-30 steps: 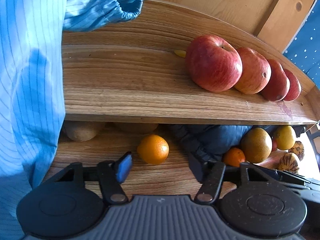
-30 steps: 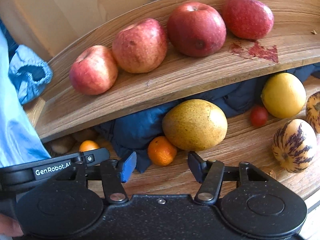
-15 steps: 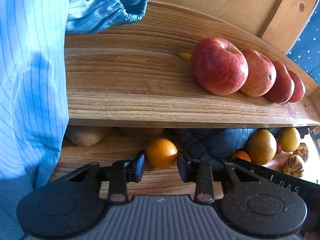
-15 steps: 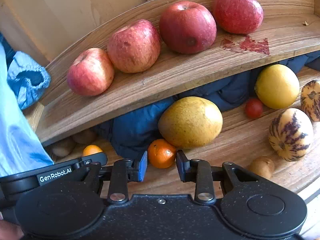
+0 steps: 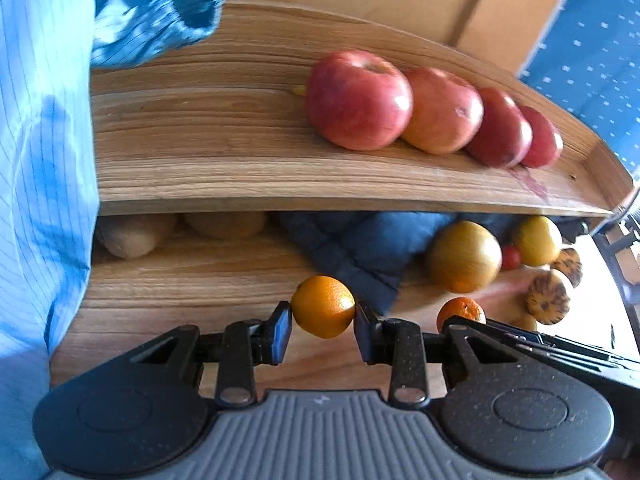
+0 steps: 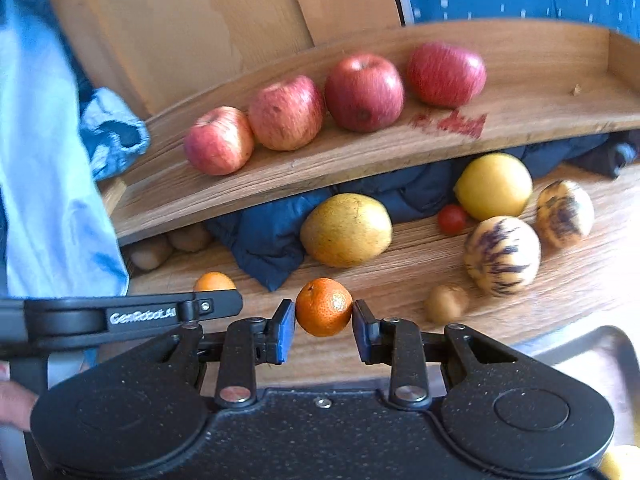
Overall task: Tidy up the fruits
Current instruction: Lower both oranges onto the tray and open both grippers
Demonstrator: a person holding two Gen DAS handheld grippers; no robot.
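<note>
- The left gripper [image 5: 322, 325] is clamped on a smooth orange [image 5: 323, 306], one pad pressed to each side of it. The fruit looks raised just clear of the lower board [image 5: 180, 280], though that is hard to judge.
- The right gripper [image 6: 323, 322] grips a darker, dimpled mandarin [image 6: 324, 306] in the same way, pads tight against both flanks, in front of the wooden shelf [image 6: 360, 160].
- In the right wrist view the left tool shows as a black bar, with the smooth orange peeking above it to the left of the mandarin.
- A small brown kiwi [image 6: 446, 303] lies on the lower board, near the mandarin and to its right.
- Further right, in front of the shelf, stand two purple-striped pepino melons [image 6: 503, 255], close together.
- A large yellow-green pear [image 6: 346, 230] sits at the shelf's front edge, resting against a dark blue quilted cloth [image 6: 268, 236] that is tucked under the shelf.
- A cherry tomato [image 6: 452, 218] lies between the pear and a round yellow fruit [image 6: 494, 186], just under the shelf edge.
- Two brown kiwis [image 5: 136, 236] rest in the shadow under the shelf's left end.
- On top of the shelf, four red apples [image 6: 364, 92] stand in a row, each touching or nearly touching its neighbour.
- A red stain [image 6: 450, 122] marks the shelf top just in front of the rightmost apple.
- A light blue striped sleeve [image 5: 44, 140] fills the left side, its cuff reaching the shelf's left end.
</note>
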